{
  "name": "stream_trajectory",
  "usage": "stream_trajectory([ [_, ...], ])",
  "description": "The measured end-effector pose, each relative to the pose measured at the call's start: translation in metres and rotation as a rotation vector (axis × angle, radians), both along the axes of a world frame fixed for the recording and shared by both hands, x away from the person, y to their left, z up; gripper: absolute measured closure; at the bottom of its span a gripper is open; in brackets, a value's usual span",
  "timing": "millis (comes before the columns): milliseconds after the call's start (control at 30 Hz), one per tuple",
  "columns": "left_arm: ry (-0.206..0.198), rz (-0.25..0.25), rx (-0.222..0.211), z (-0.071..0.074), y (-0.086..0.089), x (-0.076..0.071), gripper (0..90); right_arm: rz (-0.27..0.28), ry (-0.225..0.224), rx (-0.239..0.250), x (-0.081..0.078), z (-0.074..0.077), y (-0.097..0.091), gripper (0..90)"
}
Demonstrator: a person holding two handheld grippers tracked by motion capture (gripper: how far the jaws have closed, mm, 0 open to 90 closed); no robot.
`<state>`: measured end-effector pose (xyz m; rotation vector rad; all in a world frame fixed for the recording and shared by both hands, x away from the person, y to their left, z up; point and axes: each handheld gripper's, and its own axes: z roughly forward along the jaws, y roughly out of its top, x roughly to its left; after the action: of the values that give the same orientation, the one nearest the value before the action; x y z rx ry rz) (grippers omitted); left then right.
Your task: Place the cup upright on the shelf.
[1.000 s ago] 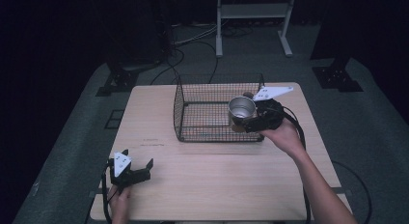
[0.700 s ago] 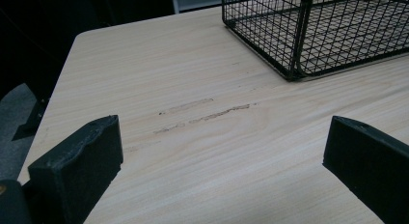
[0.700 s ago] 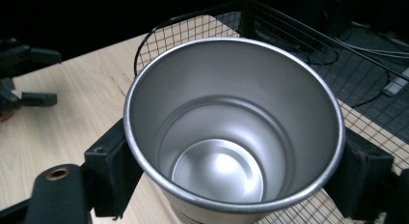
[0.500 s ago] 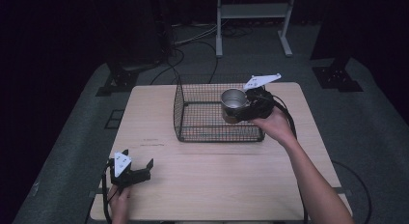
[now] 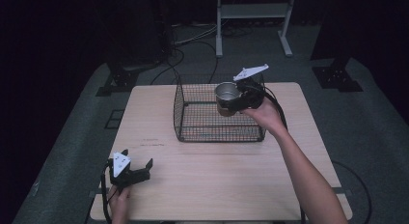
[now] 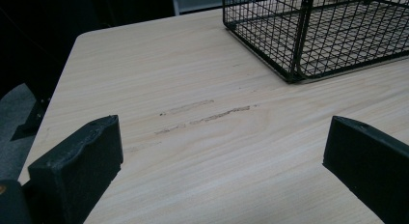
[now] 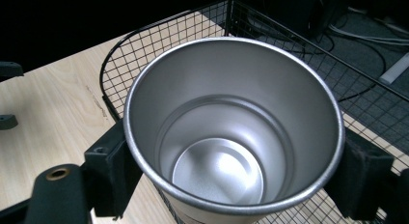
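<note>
— Wood is all your left hand-held gripper [image 5: 137, 170] has under it at the near edge of the table [image 5: 217, 185], jaws wide apart, nothing between them.

— And farther off?

— Your right hand-held gripper [image 5: 230, 101] is clamped on the metal cup [image 5: 226, 93], upright, mouth up. You hold it above the wire basket [image 5: 202, 122], near its far right corner.

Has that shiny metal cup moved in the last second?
Yes. The metal cup, clamped in the right gripper, has moved from the wire basket's right front corner toward its far side, and now hangs over the basket's back right part.
</note>
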<state>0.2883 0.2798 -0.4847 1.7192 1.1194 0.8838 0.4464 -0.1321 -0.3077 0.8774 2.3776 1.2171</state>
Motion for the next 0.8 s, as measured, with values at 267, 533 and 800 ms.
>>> stream_trajectory([
  [267,0.002,0.001,-0.002,0.0,0.0,0.0,0.0,-0.004,0.041,-0.025,0.022,-0.006,0.016,17.8],
  [533,-0.002,0.001,-0.005,0.0,0.001,0.0,0.0,-0.029,0.056,-0.043,0.043,-0.014,0.024,17.8],
  [800,0.003,0.001,-0.009,0.001,0.002,0.0,0.0,-0.064,0.091,-0.048,0.06,-0.034,0.023,17.8],
])
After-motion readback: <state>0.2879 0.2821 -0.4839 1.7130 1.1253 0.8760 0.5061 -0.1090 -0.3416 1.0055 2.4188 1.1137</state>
